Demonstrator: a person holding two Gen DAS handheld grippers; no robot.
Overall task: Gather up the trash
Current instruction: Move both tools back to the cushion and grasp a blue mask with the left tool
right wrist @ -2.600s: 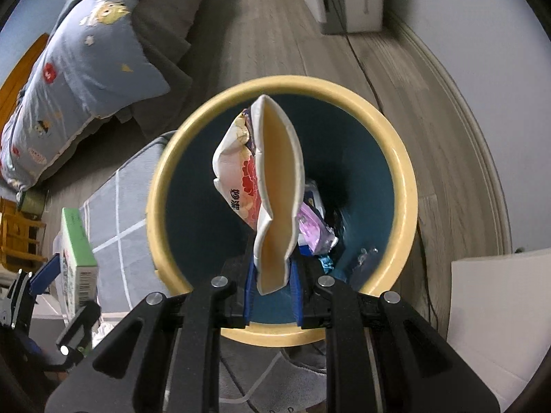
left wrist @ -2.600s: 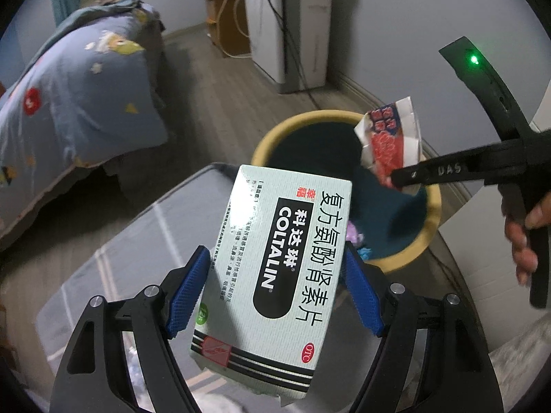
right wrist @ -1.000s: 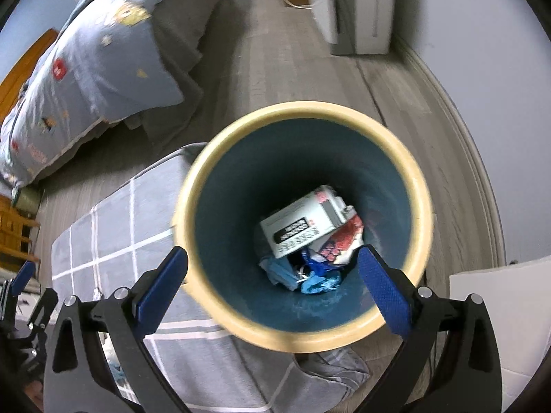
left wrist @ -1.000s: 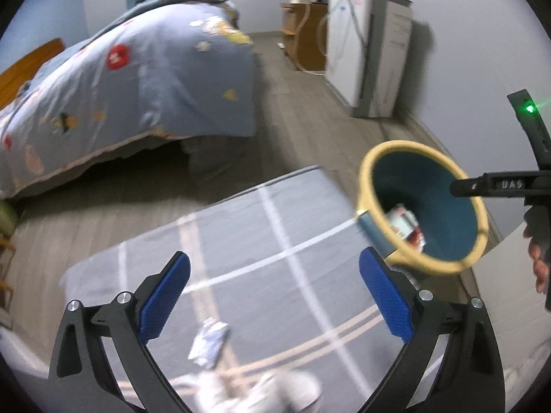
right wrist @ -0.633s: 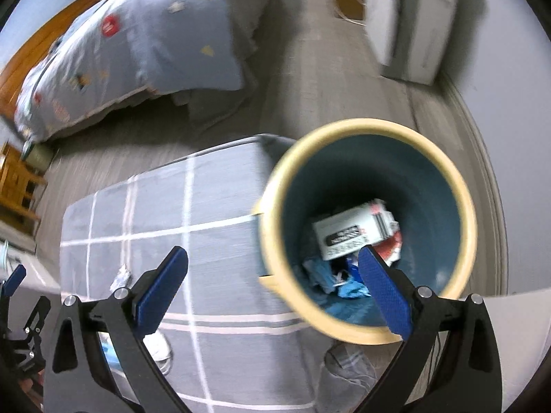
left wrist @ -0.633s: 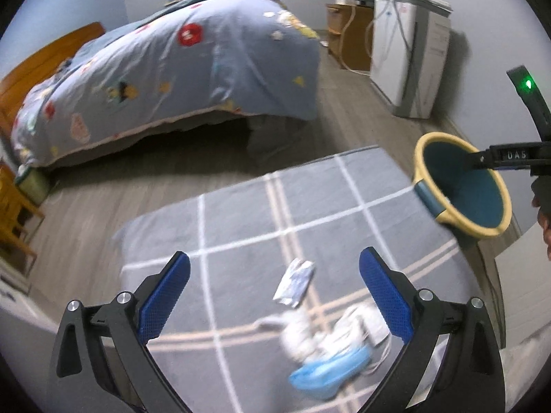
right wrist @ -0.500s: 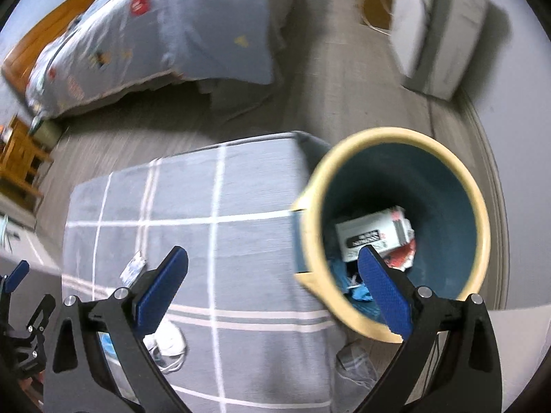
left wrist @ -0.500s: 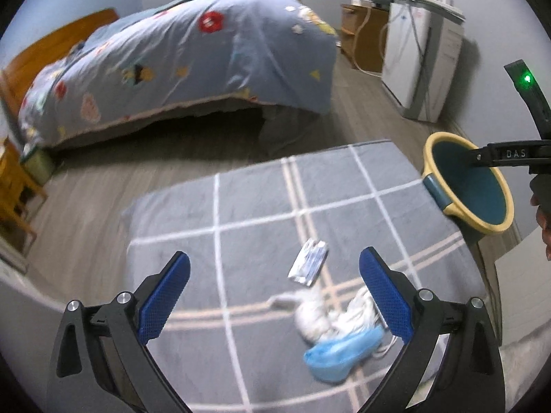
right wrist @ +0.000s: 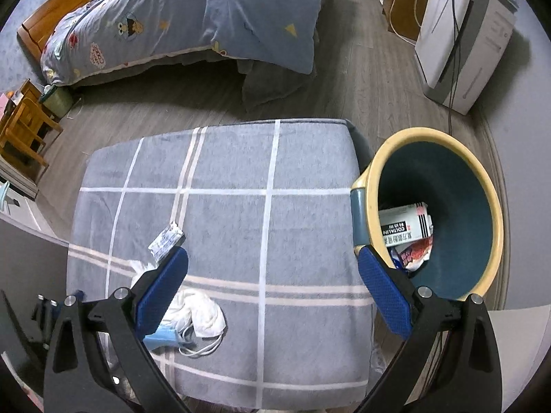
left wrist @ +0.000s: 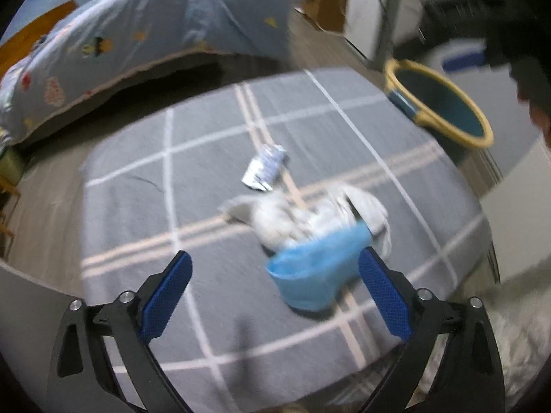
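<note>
A blue face mask lies on the grey checked cloth, against a crumpled white tissue heap. A silver blister pack lies just beyond them. My left gripper is open and empty, just above the mask. In the right wrist view the mask, white tissue and blister pack lie at lower left. My right gripper is open and empty over the cloth. The yellow-rimmed blue bin holds the Coltalin box and a red-and-white wrapper.
A bed with a blue cartoon duvet stands behind the cloth-covered table. A white appliance with cables stands by the far wall. Wooden furniture is at the left. The bin sits off the table's right edge.
Both grippers let go of the box and wrapper into the bin, then swung left. The left gripper has dropped closer to the mask and tissue.
</note>
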